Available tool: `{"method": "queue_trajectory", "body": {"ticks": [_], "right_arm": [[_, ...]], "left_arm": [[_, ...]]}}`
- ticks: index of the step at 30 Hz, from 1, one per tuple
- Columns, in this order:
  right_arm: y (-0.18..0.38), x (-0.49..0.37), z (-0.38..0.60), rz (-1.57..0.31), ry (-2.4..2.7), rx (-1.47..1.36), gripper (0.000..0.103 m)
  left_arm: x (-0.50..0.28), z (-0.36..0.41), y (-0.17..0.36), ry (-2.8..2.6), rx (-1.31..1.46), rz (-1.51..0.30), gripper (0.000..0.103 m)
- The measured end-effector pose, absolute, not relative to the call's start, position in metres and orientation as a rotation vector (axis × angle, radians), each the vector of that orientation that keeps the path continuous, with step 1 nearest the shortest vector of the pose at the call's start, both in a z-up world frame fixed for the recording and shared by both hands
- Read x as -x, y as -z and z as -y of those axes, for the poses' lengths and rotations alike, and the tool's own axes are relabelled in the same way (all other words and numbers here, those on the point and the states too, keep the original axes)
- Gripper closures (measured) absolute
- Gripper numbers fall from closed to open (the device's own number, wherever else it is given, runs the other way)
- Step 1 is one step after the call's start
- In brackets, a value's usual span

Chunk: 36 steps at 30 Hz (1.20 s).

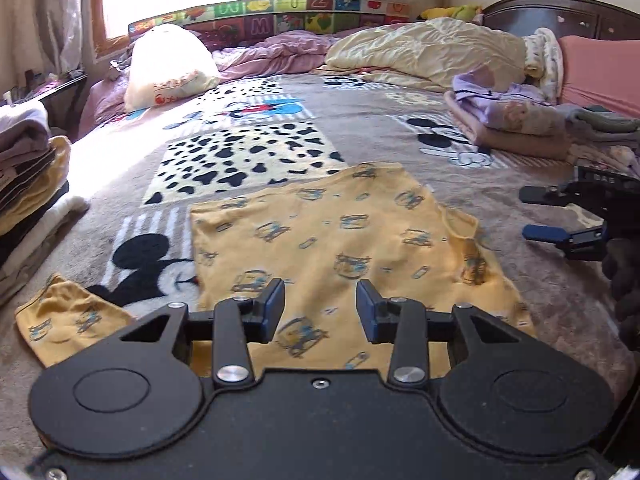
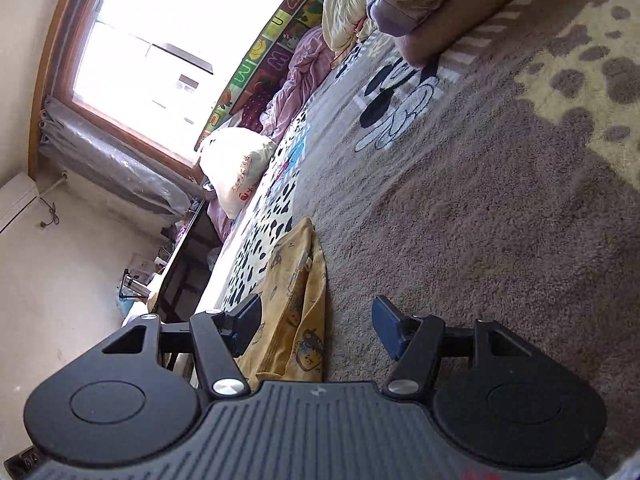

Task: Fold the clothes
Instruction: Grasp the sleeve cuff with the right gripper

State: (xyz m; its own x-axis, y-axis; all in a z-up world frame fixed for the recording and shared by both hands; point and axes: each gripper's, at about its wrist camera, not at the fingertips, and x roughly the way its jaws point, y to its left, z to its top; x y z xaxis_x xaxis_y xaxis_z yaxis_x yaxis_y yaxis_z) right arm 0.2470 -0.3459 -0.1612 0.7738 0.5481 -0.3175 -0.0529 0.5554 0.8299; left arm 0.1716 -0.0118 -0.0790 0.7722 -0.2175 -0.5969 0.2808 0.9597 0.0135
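The right hand-held gripper hovers with its jaws spread apart, gripping nothing. The yellow printed garment lies on the grey patterned blanket, partly between the jaws, near the left finger. A white bag sits beyond it.

The left gripper hides the yellow garment's near edge.
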Motion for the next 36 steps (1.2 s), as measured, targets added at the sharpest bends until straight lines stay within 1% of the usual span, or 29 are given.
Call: {"method": "queue_trajectory", "body": {"ticks": [3,6,11,12,14,15,20,24,29,33,36], "right_arm": [[0.168,-0.260,0.344,-0.607,-0.379,-0.939,0.041],[0.174,-0.271,0.348,-0.605,-0.381,-0.967,0.042],[0.181,-0.282,0.360,-0.590,-0.397,-1.040,0.043],[0.182,-0.283,0.360,-0.591,-0.403,-1.033,0.043],[0.178,-0.287,0.355,-0.597,-0.409,-0.980,0.043],[0.176,-0.288,0.350,-0.599,-0.410,-0.944,0.042],[0.166,-0.283,0.326,-0.601,-0.428,-0.793,0.042],[0.159,-0.278,0.309,-0.603,-0.417,-0.687,0.041],[0.152,-0.279,0.299,-0.618,-0.394,-0.714,0.043],[0.148,-0.305,0.276,-0.633,-0.387,-0.698,0.044],[0.156,-0.334,0.271,-0.635,-0.375,-0.837,0.046]], "left_arm": [[-0.175,0.066,0.084,0.393,-0.131,-0.637,0.058],[-0.180,0.107,0.093,0.450,-0.201,-0.611,0.057],[-0.197,0.126,0.118,0.496,-0.193,-0.637,0.057],[-0.200,0.123,0.125,0.478,-0.190,-0.643,0.072],[-0.205,0.110,0.138,0.427,-0.164,-0.654,0.096],[-0.208,0.096,0.139,0.420,-0.092,-0.663,0.097],[-0.210,0.016,0.128,0.293,0.250,-0.694,0.099],[-0.216,-0.026,0.135,0.200,0.400,-0.767,0.099],[-0.216,-0.030,0.127,0.217,0.416,-0.796,0.097],[-0.215,-0.040,0.134,0.202,0.438,-0.803,0.097],[-0.218,-0.055,0.138,0.184,0.512,-0.819,0.098]]}}
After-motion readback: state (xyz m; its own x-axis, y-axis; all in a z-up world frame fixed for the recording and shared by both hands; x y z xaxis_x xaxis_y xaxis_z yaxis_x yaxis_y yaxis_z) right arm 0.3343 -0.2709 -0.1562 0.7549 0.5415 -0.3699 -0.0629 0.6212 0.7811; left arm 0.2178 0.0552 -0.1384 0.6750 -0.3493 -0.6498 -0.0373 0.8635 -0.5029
